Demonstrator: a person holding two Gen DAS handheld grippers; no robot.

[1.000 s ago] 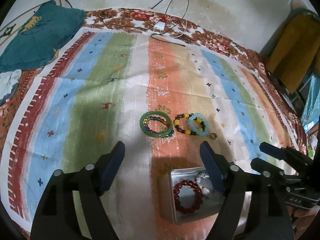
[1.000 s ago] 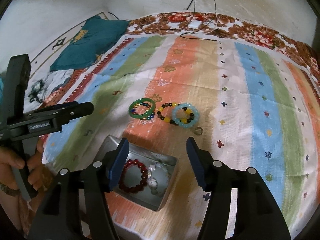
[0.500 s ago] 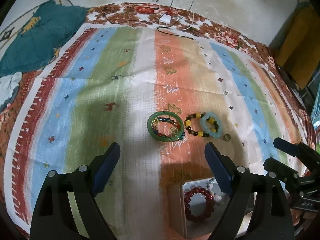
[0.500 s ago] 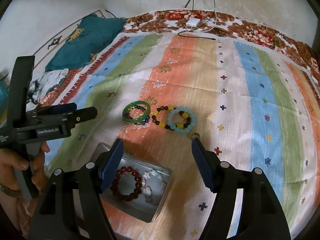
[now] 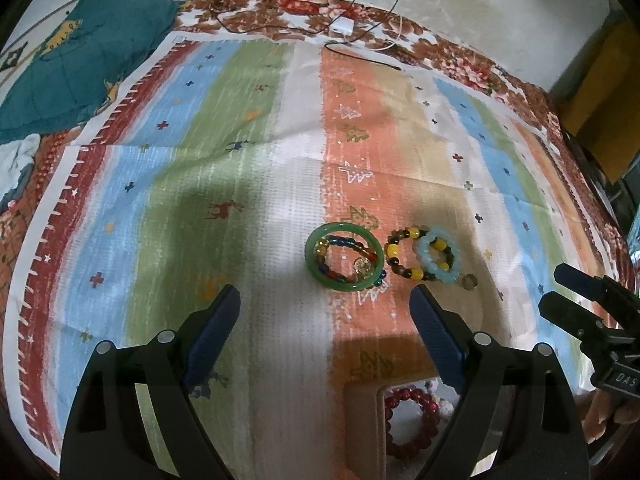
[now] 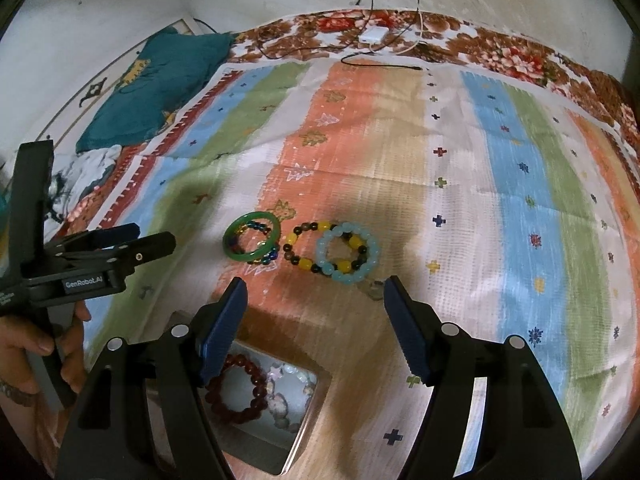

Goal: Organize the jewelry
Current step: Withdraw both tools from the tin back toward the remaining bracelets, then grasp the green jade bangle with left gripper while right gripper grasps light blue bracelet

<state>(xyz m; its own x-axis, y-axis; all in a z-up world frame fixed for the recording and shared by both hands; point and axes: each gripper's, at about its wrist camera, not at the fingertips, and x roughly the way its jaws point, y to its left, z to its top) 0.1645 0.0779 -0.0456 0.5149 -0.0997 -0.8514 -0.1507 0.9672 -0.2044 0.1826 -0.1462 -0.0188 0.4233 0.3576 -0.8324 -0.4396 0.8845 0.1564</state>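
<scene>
Left wrist view: your left gripper (image 5: 325, 312) hangs with fingers spread wide, empty, above the striped cloth (image 5: 248, 184). Ahead lie a green bangle (image 5: 344, 261), beside it a yellow-and-dark bead bracelet (image 5: 401, 255) overlapped by a pale blue bead bracelet (image 5: 439, 255).

Right wrist view: your right gripper (image 6: 316, 308) is likewise spread, empty. Below it the metal tin (image 6: 308, 436) holds a dark red bead bracelet (image 6: 236, 388).
</scene>
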